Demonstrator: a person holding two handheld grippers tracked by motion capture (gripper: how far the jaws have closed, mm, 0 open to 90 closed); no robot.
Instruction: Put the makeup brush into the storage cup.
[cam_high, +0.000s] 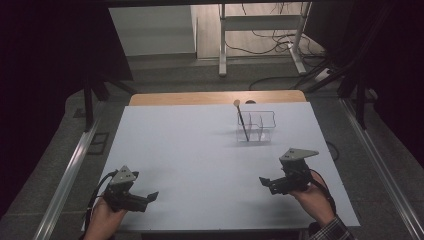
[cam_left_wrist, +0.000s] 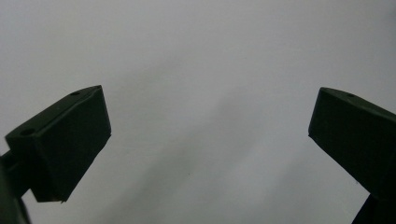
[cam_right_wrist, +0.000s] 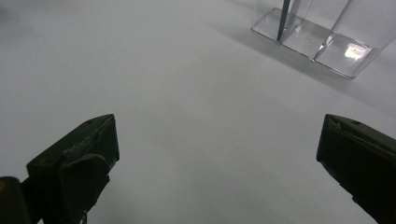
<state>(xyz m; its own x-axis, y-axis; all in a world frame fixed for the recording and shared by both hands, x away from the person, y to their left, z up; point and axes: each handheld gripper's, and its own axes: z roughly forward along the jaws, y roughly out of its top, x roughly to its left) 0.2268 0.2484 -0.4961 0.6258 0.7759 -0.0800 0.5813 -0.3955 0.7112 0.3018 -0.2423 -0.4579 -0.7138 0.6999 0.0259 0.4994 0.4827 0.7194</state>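
High view: the left gripper (cam_high: 150, 196) sits near the front-left corner of the white table (cam_high: 190, 150), the right gripper (cam_high: 264, 182) near the front-right, both well apart from the clear organizer (cam_high: 260, 125) toward the far edge. A dark stick (cam_high: 243, 122) with a round pale tip leans in 1 of its left compartments. Wide bare table lies between the 2 grippers.

Left gripper view: jaws spread wide over plain white surface, nothing between them.

Right gripper view: jaws likewise wide apart and empty; the organizer (cam_right_wrist: 322, 32) stands ahead at upper right, the stick (cam_right_wrist: 283, 18) inside its left end.
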